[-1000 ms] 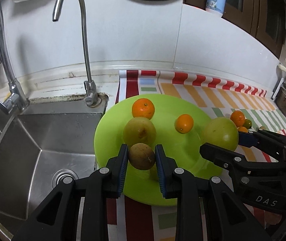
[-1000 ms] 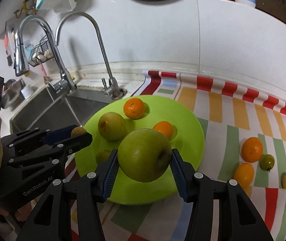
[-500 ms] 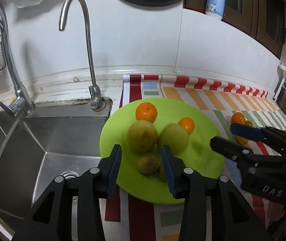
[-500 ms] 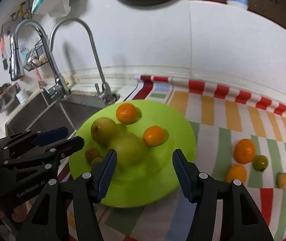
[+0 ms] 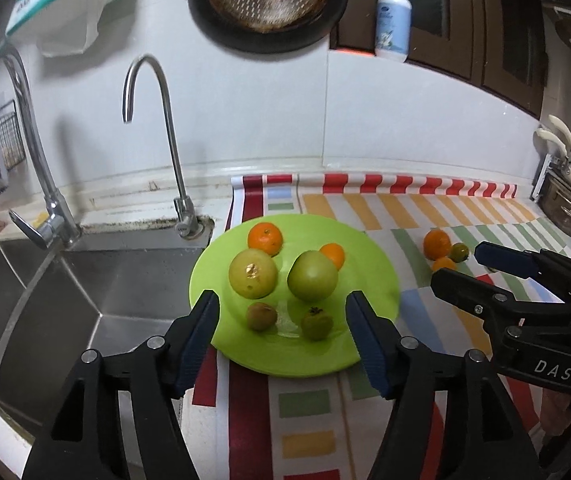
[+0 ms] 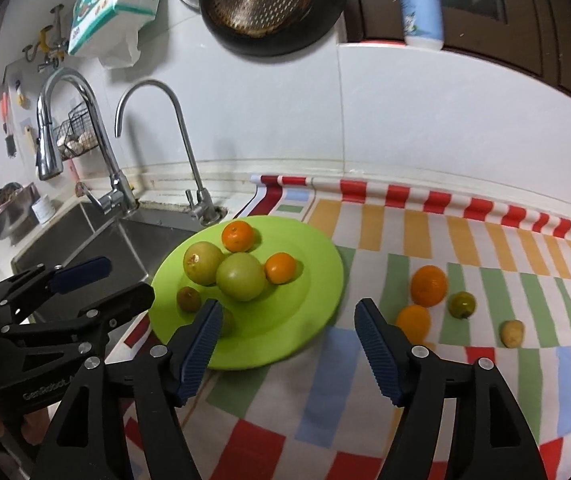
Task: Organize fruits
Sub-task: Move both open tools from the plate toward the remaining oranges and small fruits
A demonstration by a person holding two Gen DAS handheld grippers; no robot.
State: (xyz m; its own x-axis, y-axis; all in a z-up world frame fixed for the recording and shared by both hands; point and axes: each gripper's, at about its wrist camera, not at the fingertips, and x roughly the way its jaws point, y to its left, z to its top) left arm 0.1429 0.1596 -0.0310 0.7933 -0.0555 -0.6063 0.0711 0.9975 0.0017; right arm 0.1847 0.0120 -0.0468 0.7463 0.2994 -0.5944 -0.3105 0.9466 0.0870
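Green plate [image 5: 369, 248] lay just ahead of both tongs, six fruits on it. The left tongs [image 5: 281, 332] and right tongs [image 6: 285, 330] had just been opening, nothing between them. Four loose fruits [image 6: 428, 285] waited beyond the right tongs on the counter [image 6: 365, 392]; fetching one likely came next.

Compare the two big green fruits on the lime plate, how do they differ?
The left green fruit is yellower and has a brown scarred spot facing up; the right green fruit is a cleaner, smoother green. The right one looks slightly larger. In the right wrist view the two touch, and only the right one sits against the small orange. Both are round and rest loose on the green plate, held by no hand-held gripper.
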